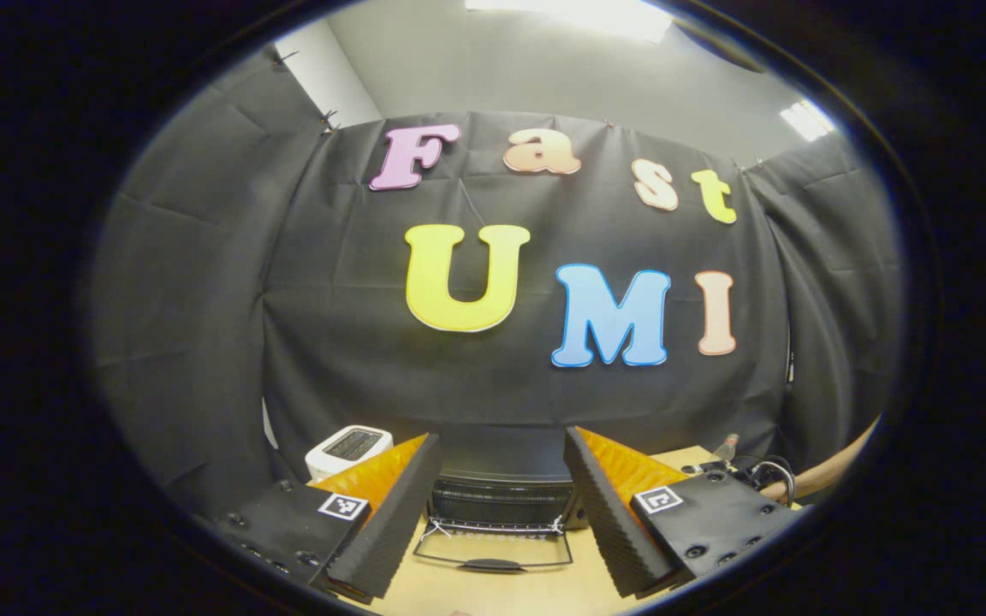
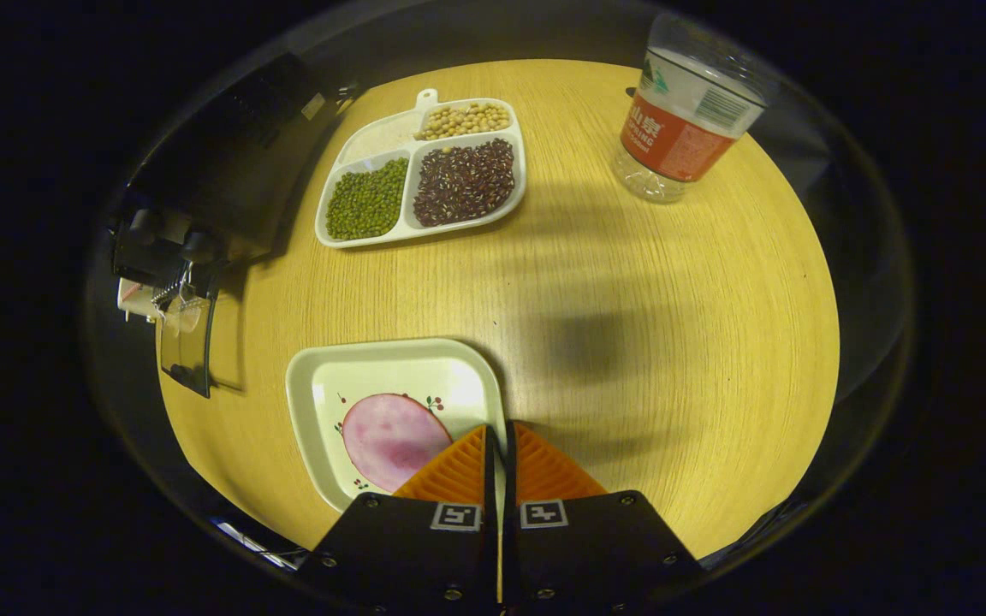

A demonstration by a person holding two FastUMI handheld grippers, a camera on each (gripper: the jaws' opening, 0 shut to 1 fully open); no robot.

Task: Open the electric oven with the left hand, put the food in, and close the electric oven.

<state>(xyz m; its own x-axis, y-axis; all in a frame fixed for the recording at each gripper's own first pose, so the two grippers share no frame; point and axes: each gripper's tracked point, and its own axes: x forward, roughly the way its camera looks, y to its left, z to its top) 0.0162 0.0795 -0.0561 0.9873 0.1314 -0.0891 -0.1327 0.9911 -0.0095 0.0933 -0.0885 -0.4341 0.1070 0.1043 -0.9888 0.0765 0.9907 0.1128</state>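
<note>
The left gripper [image 1: 501, 513] has its fingers spread wide, holding nothing. Between them sits the electric oven [image 1: 500, 500], its door [image 1: 493, 547] flat on the table [image 1: 450, 590]. The right gripper [image 2: 499, 462] pinches the rim of the plate [image 2: 390, 415]. Its fingers hide part of the pink food [image 2: 390, 441]

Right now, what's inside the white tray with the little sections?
The divided tray holds green beans, dark reddish beans, yellowish beans and something pale white in its fourth section. The beans cover the tray's bottom, so what lies beneath them can't be seen.
</note>
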